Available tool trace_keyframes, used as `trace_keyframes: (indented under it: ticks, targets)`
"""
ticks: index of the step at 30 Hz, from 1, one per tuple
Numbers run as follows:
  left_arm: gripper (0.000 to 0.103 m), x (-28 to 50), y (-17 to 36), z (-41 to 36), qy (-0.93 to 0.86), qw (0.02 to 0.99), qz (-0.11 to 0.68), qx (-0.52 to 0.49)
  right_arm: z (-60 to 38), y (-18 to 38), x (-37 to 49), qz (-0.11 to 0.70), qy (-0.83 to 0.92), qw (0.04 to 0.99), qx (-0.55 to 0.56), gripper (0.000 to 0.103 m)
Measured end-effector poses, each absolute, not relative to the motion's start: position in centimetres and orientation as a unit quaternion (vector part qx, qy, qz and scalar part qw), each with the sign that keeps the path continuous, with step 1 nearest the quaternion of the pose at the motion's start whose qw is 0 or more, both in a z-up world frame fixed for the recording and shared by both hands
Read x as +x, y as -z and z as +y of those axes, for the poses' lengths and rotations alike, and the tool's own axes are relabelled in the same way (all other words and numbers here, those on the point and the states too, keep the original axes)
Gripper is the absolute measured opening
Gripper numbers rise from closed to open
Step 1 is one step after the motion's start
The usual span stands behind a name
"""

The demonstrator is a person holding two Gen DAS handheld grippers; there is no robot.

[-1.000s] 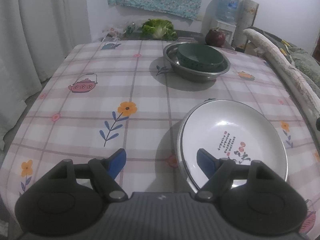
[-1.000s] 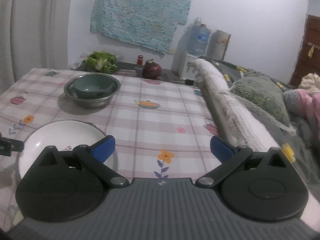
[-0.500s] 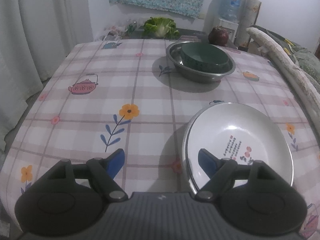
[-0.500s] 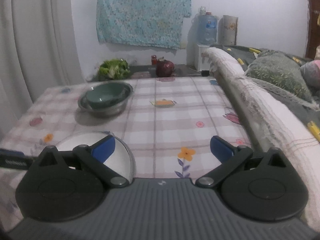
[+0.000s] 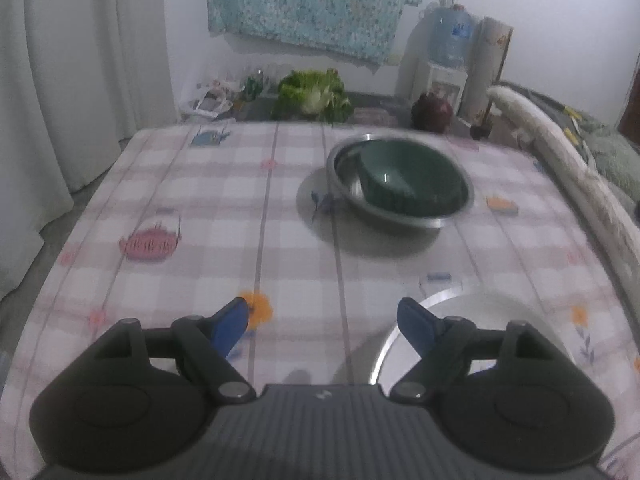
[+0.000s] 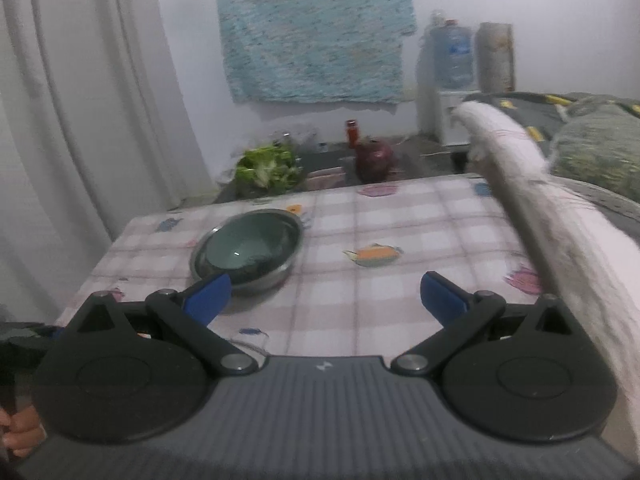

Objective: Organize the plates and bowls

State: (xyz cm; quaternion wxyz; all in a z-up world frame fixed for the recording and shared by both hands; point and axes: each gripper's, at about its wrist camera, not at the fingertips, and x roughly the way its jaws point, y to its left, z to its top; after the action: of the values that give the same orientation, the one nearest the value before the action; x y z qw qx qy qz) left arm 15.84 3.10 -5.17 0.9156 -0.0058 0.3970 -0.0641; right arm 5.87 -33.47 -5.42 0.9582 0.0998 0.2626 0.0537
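Blurring softens both views, so the print on the white plate [image 5: 476, 312] cannot be read; the left hand-held gripper [image 5: 322, 318] hides the plate's near half, and only a curved rim and pale inner slope show at the lower right of the left wrist view. Right wrist view: the plate is almost wholly hidden behind the right hand-held gripper [image 6: 324, 294]. A few fingertips [image 6: 18, 432] show at the lower left edge there.

Worktop [image 5: 224, 216]: covered by a pink-and-white checked cloth printed with flowers and teapots. Beyond its far edge, leafy greens [image 5: 314, 96] and a dark red round object [image 5: 432, 112] sit on a lower dark surface. White curtain to the left, patterned turquoise cloth [image 5: 316, 0] on the wall, water dispenser with blue bottle [image 5: 450, 40] in the corner, bedding along the right.

Green bowl [image 5: 404, 178], glossy, nests inside a shiny steel basin [image 5: 400, 218] on the worktop's far half, well apart from the plate.

Both hand-held grippers stand released, blue pads spread wide, nothing between them.
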Motion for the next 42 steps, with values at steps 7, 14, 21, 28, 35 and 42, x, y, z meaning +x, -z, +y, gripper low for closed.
trace_keyframes:
  ticks: [7,14,21,28,35,42]
  targets:
    - [0.072,20.3,4.4,3.2,0.074,0.925,0.372,-0.022,-32.8,5.9,12.5,0.29,-0.1,0.946,0.106,0.098]
    - [0.058,24.5,5.6,2.6,0.072,0.926,0.37,-0.023,-32.7,8.3,19.7,0.333,-0.124,0.925,0.132,0.079]
    - [0.043,27.7,7.3,2.2,0.075,0.916,0.393,-0.035,-32.1,11.5,24.4,0.38,-0.132,0.904,0.146,0.057]
    - [0.035,29.2,7.8,1.4,0.08,0.913,0.399,-0.028,-31.6,13.6,26.7,0.405,-0.134,0.893,0.145,0.046]
    - [0.032,31.1,8.7,1.0,0.081,0.903,0.42,-0.036,-31.6,14.3,28.1,0.416,-0.139,0.885,0.154,0.037]
    - [0.02,32.6,9.9,0.7,0.087,0.894,0.437,-0.049,-31.8,14.8,29.6,0.42,-0.139,0.88,0.172,0.031]
